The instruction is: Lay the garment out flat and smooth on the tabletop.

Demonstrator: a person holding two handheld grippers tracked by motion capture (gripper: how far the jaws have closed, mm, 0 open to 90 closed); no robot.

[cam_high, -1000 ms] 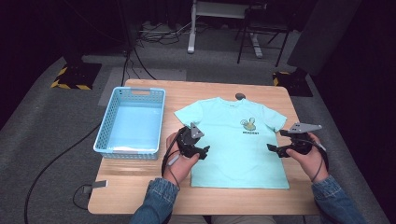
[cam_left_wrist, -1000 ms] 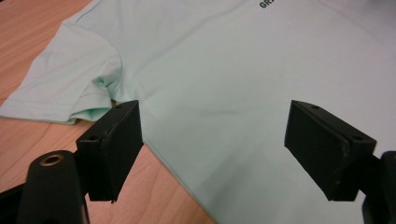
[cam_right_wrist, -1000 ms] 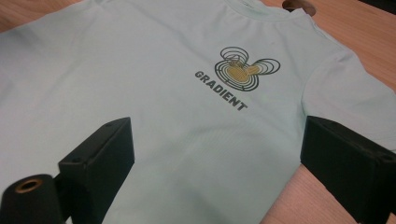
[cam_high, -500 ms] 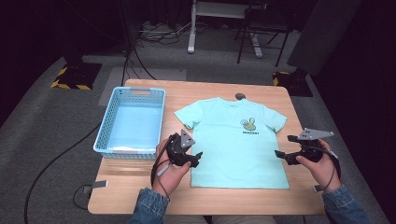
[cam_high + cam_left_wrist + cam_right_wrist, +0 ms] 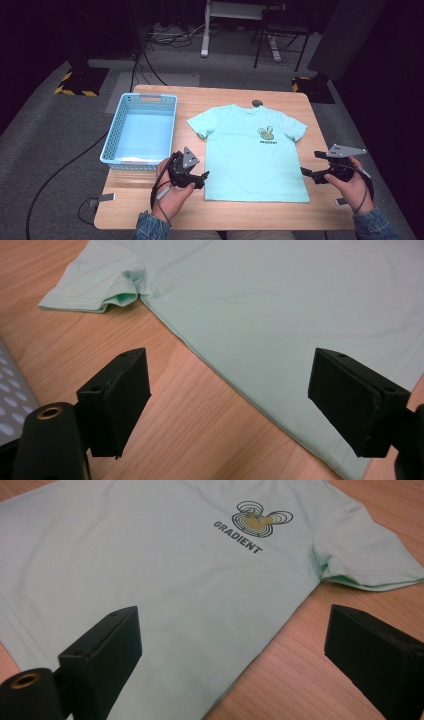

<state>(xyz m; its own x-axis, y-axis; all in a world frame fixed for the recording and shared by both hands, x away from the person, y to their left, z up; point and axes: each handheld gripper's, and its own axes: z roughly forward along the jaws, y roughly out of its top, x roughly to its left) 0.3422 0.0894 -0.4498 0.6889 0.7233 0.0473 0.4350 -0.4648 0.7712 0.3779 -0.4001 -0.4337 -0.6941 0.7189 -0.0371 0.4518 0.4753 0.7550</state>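
Two handheld grippers flank a mint T-shirt (image 5: pixel 252 150) flat on a table (image 5: pixel 220 207).
Left gripper (image 5: pixel 200 178) and right gripper (image 5: pixel 306 172), both released and empty, beside its hem corners; a shallow pinch could slip off.

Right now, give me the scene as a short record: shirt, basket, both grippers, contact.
surface: wooden table
shirt: mint T-shirt lying flat, face up, collar at the far edge, chest print reading GRADIENT
basket: light blue basket left of the shirt, apart from it
left gripper: jaws open, at the shirt's lower left side edge, nothing between them
right gripper: jaws open, at the shirt's lower right side edge, nothing gripped
contact: neither gripper holds the shirt
other: small dark round object at the table's far edge, by the collar
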